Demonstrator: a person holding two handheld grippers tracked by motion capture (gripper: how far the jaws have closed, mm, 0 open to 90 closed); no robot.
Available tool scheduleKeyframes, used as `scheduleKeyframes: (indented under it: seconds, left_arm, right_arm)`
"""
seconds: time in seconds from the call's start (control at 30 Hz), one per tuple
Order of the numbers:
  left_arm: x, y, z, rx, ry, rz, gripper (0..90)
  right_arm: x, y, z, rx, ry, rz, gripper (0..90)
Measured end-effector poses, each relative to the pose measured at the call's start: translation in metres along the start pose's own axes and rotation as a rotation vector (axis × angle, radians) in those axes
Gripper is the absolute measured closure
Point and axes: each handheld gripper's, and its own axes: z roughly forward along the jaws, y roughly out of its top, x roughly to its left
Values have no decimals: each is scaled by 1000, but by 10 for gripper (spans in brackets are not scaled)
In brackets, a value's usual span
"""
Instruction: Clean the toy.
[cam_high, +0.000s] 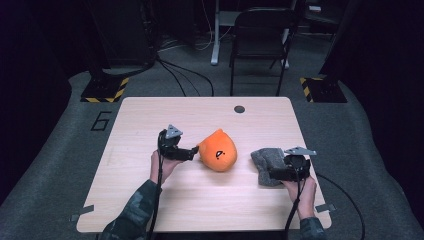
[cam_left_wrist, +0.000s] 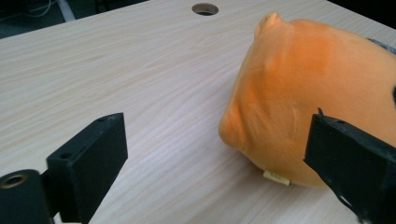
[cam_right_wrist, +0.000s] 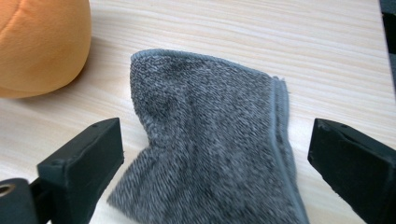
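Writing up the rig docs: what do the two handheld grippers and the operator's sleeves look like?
Both are black. The left gripper and right gripper each carry a grey three-cornered plate on top and trail a black cable back along the forearm. In the gripper views the jaws are flat, blocky black pads with small screw holes. The person's sleeves are a dark camouflage pattern.

The orange plush (cam_high: 218, 151) lay on its side near the table's (cam_high: 150, 210) middle. The grey cloth (cam_high: 264, 162) lay rumpled near the right edge, apart from it.
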Motion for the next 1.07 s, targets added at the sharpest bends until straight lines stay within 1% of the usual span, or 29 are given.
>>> scheduleKeyframes:
  seconds: [0.07, 0.13, 0.17, 0.23, 0.3, 0.33, 0.37, 0.4, 0.43, 0.47, 0.5, 0.53, 0.6, 0.63, 0.67, 0.73, 0.77, 0.8, 0.83, 0.87, 0.9, 0.93, 1.07]
  left_arm:
    - [0, -5, -8, -12, 13, 8, 37]
    - [0, -11, -15, -16, 27, 26, 30]
    - [1, -15, -19, -18, 30, 24, 27]
    - [2, -22, -26, -8, 34, 16, 19]
    - [3, -25, -28, -11, 39, 16, 4]
    - [5, -34, -35, 5, 47, 27, 1]
    - [7, -40, -39, 10, 52, 39, 1]
    - [8, -45, -41, 14, 60, 38, 1]
    - [11, -54, -46, 28, 70, 41, 1]
    - [13, -59, -49, 42, 74, 52, 0]
    - [15, -65, -51, 55, 80, 52, 0]
    - [17, -71, -54, 72, 81, 60, 0]
    - [21, -83, -59, 89, 100, 64, 0]
    - [23, -88, -61, 96, 112, 66, 0]
    - [25, -91, -62, 104, 119, 66, 0]
    - [32, -99, -65, 108, 127, 41, 0]
    - [36, -102, -66, 114, 138, 36, 0]
    - [38, -103, -66, 120, 135, 28, 0]
    - [41, -104, -65, 123, 134, 26, 0]
    - [43, -105, -65, 125, 136, 26, 0]
    - [44, -105, -64, 130, 141, 27, 0]
    - [46, -106, -62, 133, 140, 22, 0]
    - [51, -112, -55, 163, 137, 2, 0]
  right_arm:
    - [-5, -4, -7, -17, 5, 3, 13]
    - [-10, -7, -14, -36, 12, 13, 4]
    - [-12, -10, -17, -38, 9, 13, 0]
    - [-16, -15, -22, -35, 5, 5, 0]
    - [-21, -22, -26, -35, -5, -4, 0]
    - [-24, -27, -28, -35, -11, -4, 0]
    - [-25, -30, -29, -34, -6, 5, 0]
    - [-28, -35, -29, -35, 2, 11, 0]
    - [-30, -39, -29, -38, 0, 5, 0]
    - [-33, -47, -27, -35, -4, 11, 0]
    - [-34, -51, -26, -39, -3, 20, 0]
    - [-37, -57, -24, -36, -7, 16, 0]
    - [-40, -67, -17, -2, -2, 17, 0]
    - [-40, -71, -14, 5, -5, 13, 0]
    - [-41, -75, -12, 24, -9, 4, 0]
    - [-42, -81, -7, 53, -15, -9, 0]
    - [-42, -84, -5, 57, -23, -11, 0]
    - [-43, -87, -3, 72, -30, -5, 0]
    - [-45, -89, -1, 77, -22, -16, 0]
    - [-46, -92, 1, 78, -18, 4, 0]
    - [-48, -94, 1, 64, -17, -2, 0]
    - [-48, -94, 1, 59, -22, 9, 0]
    - [-49, -94, 2, 47, -25, 11, 0]
